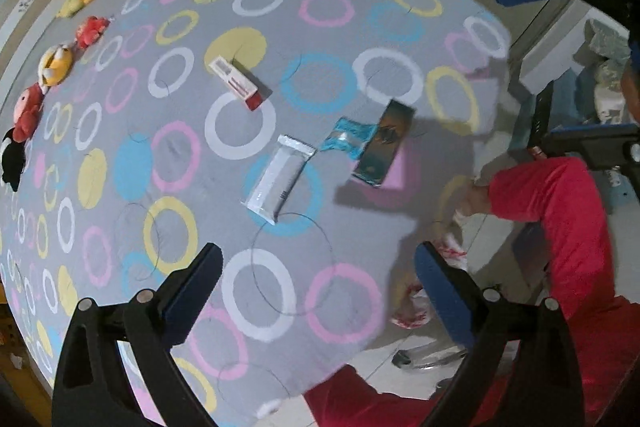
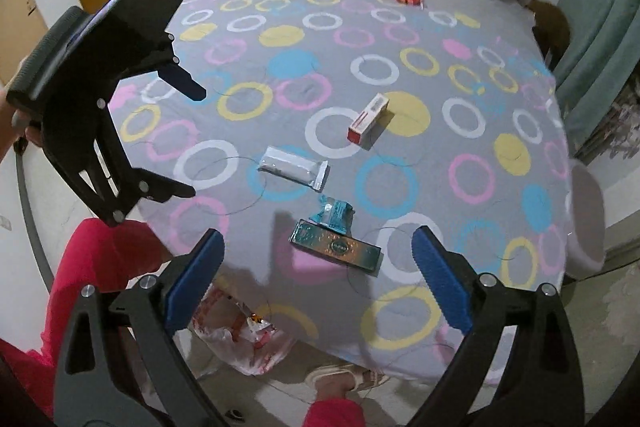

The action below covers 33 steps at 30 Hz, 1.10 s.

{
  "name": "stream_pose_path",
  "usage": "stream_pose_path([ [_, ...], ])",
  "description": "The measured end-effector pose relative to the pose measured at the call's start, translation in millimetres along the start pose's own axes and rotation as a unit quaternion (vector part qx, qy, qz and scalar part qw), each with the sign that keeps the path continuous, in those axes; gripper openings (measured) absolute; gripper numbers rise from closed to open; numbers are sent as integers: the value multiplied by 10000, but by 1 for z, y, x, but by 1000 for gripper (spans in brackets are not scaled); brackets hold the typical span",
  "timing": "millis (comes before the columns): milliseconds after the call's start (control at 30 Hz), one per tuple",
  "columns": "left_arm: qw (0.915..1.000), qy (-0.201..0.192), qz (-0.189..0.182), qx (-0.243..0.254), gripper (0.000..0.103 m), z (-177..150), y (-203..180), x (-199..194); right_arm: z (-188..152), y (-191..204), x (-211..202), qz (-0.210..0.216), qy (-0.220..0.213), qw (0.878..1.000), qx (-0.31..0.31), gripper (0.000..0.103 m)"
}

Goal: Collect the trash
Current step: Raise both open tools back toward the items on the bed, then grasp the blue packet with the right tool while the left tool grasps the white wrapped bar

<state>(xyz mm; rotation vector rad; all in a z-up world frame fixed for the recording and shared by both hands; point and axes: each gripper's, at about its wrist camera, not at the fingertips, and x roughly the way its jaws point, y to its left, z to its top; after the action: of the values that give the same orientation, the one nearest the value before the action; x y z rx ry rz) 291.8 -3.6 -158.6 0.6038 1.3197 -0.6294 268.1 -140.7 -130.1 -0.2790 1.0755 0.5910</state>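
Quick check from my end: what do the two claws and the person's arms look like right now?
Both claws are black plastic frames with silver rivets and blue ridged pads on the fingers: the left claw and the right claw match. The person wears a bright red sleeve. No cables or printed markings are visible on either claw.

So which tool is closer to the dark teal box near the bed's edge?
Right. The right tool, open, hangs just over the dark teal box at the bed's near edge. The left tool, also open, is off to the box's left, farther away.
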Motion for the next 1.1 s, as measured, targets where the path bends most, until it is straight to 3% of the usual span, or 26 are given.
stream_pose_path([
  [267,9985,523,-139,112,94,25,23,78,6,-21,74,172,370,9987,295,92],
  [433,9975,648,-245,127,94,34,34,111,8,-31,116,219,576,9974,386,92],
  [1033,9957,916,-24,151,94,39,49,176,1,-42,221,271,1174,9906,649,92],
  [1100,9954,943,33,176,94,37,48,183,0,-45,228,215,1223,9899,677,87],
])
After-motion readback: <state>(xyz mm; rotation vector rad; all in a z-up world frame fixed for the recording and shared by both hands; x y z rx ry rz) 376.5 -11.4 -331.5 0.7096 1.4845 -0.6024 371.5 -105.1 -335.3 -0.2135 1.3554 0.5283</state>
